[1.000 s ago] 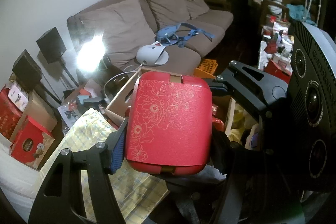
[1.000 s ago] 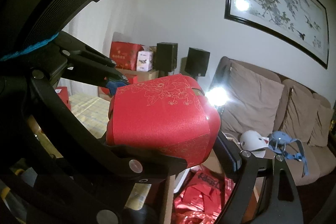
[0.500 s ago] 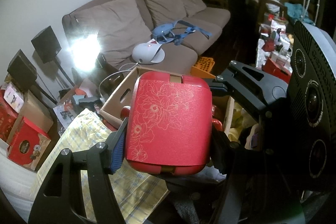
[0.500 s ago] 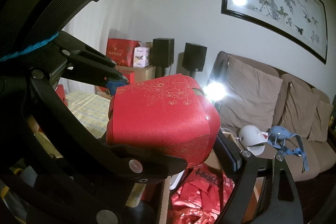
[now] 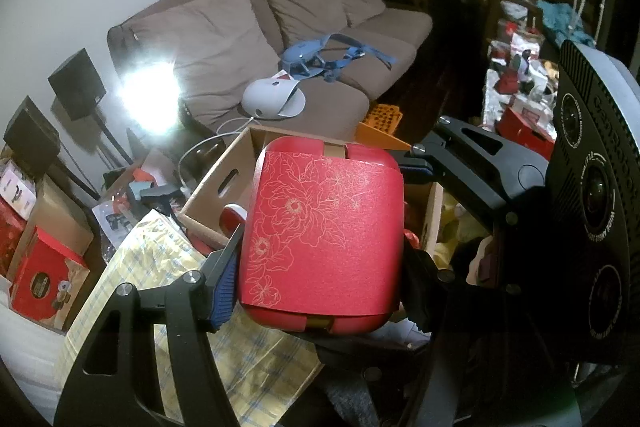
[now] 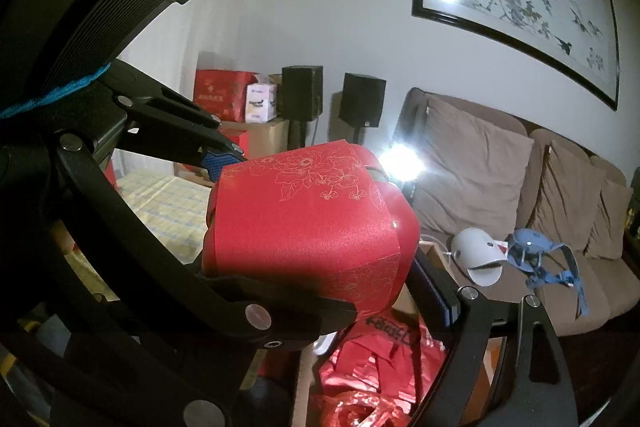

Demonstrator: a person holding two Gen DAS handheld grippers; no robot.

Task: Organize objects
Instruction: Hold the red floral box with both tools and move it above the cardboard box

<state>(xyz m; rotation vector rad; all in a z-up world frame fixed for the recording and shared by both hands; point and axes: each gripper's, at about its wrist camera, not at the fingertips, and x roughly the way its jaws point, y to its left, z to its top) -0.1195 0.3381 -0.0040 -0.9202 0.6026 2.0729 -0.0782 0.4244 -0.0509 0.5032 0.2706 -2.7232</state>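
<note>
I hold a red box with gold flowers up in the air with both of my tools. My left hand-held gripper squeezes the box on two sides. One blue pad shows on the left side of the box, but the other finger is hidden behind the box. My right hand-held gripper squeezes the same box, and its jaws stand wide. In the right view one blue pad touches the box's top left corner and the other pad is at its lower right edge.

Behind the box is an open cardboard box. The red box covers most of it, so I cannot see all that is inside. Farther behind the box is a brown sofa with a white round thing and a blue strappy thing on it. I cannot tell what they are. A bright light by the sofa's left end washes out that spot.

Since a second ago, the sofa and cardboard box have slid a little in the left view. The grip on the red box has stayed the same.
</note>
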